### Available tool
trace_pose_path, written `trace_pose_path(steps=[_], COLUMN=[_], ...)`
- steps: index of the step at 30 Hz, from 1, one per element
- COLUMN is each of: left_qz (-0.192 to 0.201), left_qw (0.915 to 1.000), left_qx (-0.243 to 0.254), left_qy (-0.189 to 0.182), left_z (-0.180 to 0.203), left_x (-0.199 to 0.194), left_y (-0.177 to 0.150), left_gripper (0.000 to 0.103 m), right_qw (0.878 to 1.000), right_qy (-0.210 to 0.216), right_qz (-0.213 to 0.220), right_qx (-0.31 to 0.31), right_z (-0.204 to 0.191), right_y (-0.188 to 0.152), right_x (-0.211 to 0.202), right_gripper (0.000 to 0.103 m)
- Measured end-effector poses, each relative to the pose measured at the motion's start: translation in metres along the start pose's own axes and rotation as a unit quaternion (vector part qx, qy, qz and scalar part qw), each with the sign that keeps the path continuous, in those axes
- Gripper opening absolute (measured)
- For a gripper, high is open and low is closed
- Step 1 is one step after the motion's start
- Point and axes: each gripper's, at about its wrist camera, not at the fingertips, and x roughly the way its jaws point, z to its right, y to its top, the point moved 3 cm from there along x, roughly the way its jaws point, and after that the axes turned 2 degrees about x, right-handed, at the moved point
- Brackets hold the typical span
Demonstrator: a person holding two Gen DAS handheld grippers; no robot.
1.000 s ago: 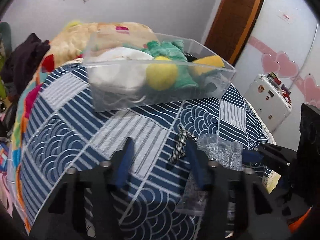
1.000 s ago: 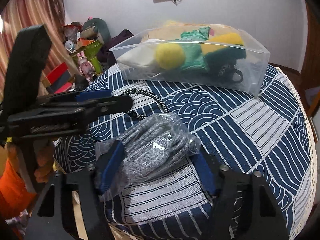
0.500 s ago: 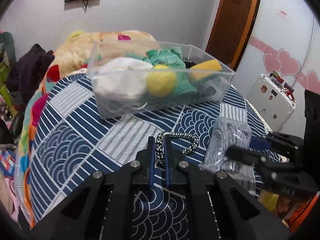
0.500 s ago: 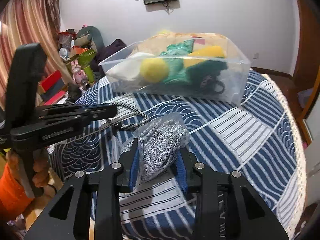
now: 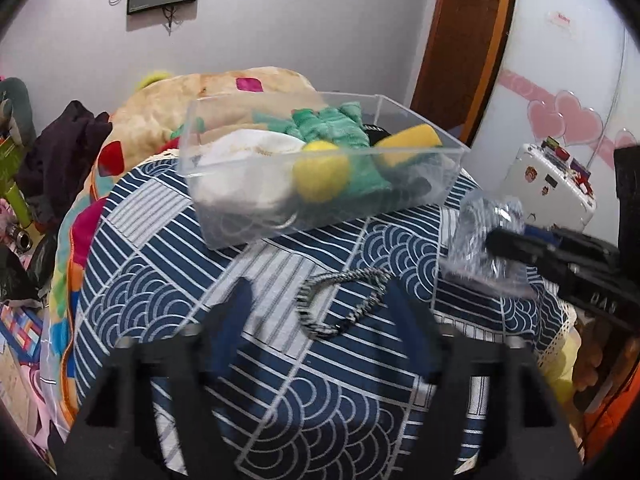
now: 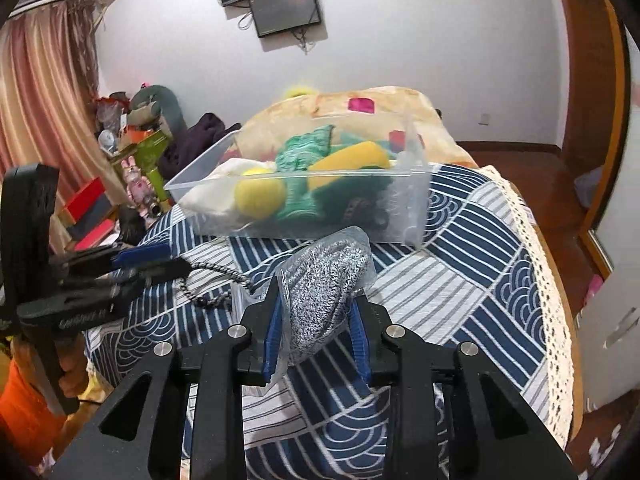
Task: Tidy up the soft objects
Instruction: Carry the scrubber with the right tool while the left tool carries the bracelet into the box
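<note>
Bagged grey knit bundle [image 6: 326,292], lifted off the patterned bed cover [image 6: 472,292] at centre frame, is pinched by the right tongs [image 6: 316,344] and seems bound for the clear bin [image 6: 416,208], while the left tongs [image 5: 320,320], shut on the braided cord [image 5: 340,300] half a second ago, now gape around it lying loose.

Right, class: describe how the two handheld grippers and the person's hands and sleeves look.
Both grippers, left and right, are matte black plastic with blue finger pads and silver screw heads; the left one carries pale lettering, too blurred to read. The hand on its handle is bare, with an orange sleeve.
</note>
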Motion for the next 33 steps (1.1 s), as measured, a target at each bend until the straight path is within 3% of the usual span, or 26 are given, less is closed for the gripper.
trace_pose_path(steps=[8,12,16,24,33], left_qz=[-0.055,-0.048,-0.04,-0.002,0.044], left_qw=[0.9983,0.9988,0.9991,1.0,0.9989], left_qx=[0.017,0.013,0.011,0.0,0.019], left_qy=[-0.008,-0.005,-0.01,-0.006,0.001], left_z=[0.019,0.018,0.016,0.003,-0.006], left_x=[0.039,0.04,0.036,0.01,-0.019], left_y=[-0.005,-0.003,-0.002,0.004,0.038], left_gripper=[0.076,0.045,0.009,0.006,0.006], right_qw=[1.0,1.0,1.0,1.0,0.998], right_qy=[-0.015,-0.013,-0.013,-0.01,0.002], right_qz=[0.011,0.014,0.01,0.013,0.058], right_qx=[0.018,0.023,0.018,0.006,-0.02], right_z=[0.016,0.02,0.016,0.008,-0.011], right_y=[0.004,0.006,0.005,0.011,0.046], right_x=[-0.011,-0.014,-0.012,-0.009,-0.012], right_gripper=[0.028,0.028,0.028,0.028,0.028])
